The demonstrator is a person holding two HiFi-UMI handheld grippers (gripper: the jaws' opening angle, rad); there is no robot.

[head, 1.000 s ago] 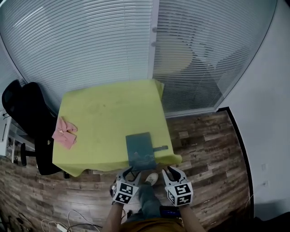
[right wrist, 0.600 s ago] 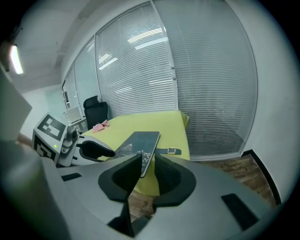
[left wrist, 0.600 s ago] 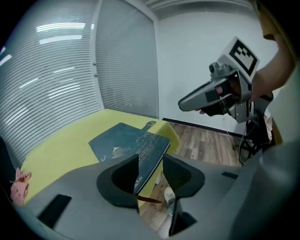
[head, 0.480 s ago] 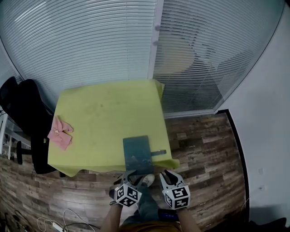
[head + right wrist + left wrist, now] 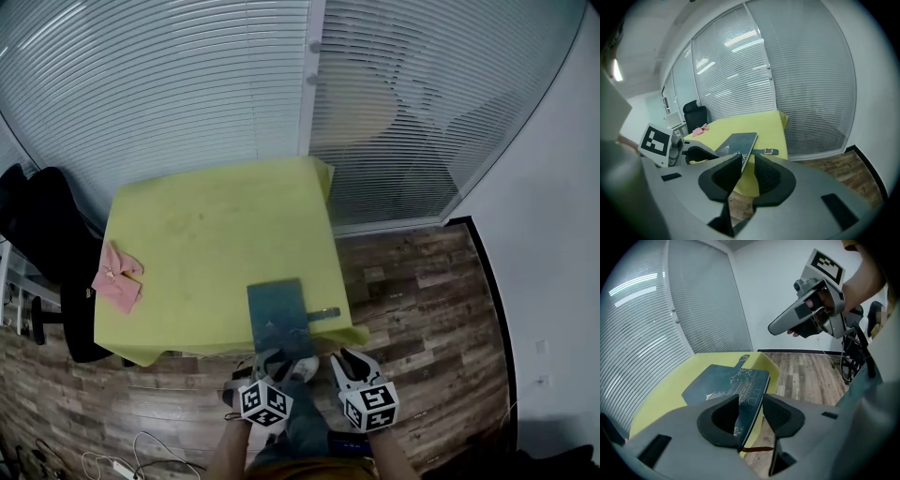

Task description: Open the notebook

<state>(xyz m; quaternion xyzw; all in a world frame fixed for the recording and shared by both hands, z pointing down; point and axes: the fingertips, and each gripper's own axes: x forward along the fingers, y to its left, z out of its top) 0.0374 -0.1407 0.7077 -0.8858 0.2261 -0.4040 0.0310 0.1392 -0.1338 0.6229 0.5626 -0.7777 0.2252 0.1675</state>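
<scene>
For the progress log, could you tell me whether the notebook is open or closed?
Closed: the notebook lies flat, cover down, no pages showing.

Nothing here can be read for certain as a word, brand or number. The dark notebook (image 5: 723, 383), lying at the near edge of the yellow table (image 5: 187, 244), carries a pale line drawing on its cover. Toward the cover's right edge are a few pale characters, too small to make out. The cube (image 5: 264, 401) on the left gripper (image 5: 267, 359) and the cube (image 5: 373, 407) on the right gripper (image 5: 349, 360) show black-and-white square marker patterns, which are coded signs rather than letters or digits.
</scene>
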